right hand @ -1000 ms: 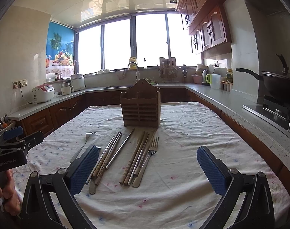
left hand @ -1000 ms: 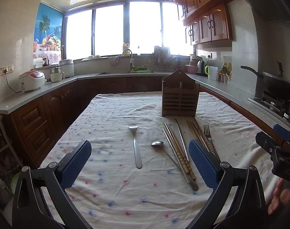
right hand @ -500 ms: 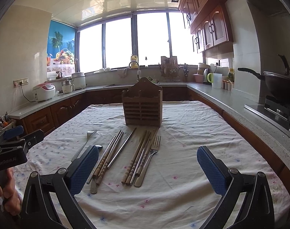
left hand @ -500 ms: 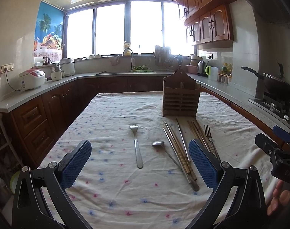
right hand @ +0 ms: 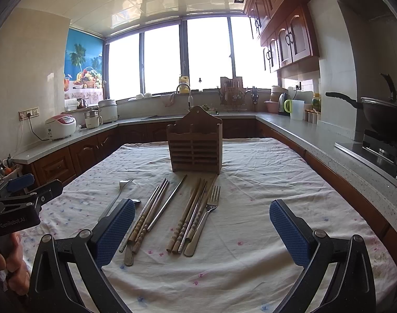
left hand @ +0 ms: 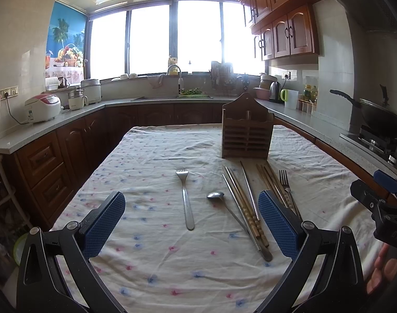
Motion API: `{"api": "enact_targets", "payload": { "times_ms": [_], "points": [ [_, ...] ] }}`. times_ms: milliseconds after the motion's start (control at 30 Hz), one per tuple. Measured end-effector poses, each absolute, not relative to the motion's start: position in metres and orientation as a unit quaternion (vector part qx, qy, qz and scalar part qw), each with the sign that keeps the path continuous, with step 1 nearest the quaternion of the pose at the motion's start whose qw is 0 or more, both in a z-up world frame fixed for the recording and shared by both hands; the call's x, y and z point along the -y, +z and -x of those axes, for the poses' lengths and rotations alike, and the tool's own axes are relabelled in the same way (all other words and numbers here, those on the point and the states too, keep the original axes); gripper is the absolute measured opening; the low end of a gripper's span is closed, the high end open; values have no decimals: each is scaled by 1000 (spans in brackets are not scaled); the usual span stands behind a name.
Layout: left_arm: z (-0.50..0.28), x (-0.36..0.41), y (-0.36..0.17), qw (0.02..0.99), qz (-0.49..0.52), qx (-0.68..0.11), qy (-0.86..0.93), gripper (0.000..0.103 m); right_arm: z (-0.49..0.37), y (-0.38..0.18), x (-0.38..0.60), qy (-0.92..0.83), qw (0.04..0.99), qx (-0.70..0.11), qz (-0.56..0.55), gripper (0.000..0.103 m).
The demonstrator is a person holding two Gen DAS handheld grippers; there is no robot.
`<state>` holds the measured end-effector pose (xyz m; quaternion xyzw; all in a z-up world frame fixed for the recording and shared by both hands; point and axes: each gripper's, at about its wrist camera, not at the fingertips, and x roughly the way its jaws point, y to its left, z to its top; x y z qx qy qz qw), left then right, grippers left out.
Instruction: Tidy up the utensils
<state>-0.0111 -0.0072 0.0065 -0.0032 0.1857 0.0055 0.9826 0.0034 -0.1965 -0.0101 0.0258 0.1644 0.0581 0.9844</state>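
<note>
Nothing's been picked up yet, as far as can be judged: both sets of tongs are spread wide with nothing between the blue pads, held low over the near end of the counter (left hand: 156,266), which is covered with a wrinkled white cloth dotted in pink and blue. The left tongs (left hand: 191,224) are lined up almost dead-on with a lone fork (left hand: 185,200), tines pointed away toward the wooden utensil holder (left hand: 246,135), handle end toward the camera, so its long axis runs straight out from the tongs. A small spoon (left hand: 224,203) is laid just right of it, angled, its handle running in under the first chopstick bunch (left hand: 244,206). From the right tongs (right hand: 202,232) a second chopstick bunch (right hand: 189,219) and a second fork (right hand: 206,216) are seen just ahead and a bit left of centre, touching each other, all lying lengthwise toward the holder. So the lone fork and spoon are probably best left to the left hand, the right-side bunch to the right one. The holder is stood upright further back on the cloth, well apart from both tongs, with nothing seen poking out of it. Thin flat metal on soft cloth could be fiddly to pinch. Around it a U-shaped kitchen is seen: dark wood cabinets, bright windows, a rice cooker (left hand: 43,107) at left, a wok (right hand: 381,120) on the stove at right.
</note>
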Motion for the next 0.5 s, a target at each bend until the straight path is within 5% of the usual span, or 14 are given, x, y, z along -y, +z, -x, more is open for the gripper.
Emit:
{"api": "enact_targets", "payload": {
  "times_ms": [500],
  "points": [
    [-2,4,2,979,15,-204,3,103,-13,-9,200,67,980,-185,-42,103]
  ]
}}
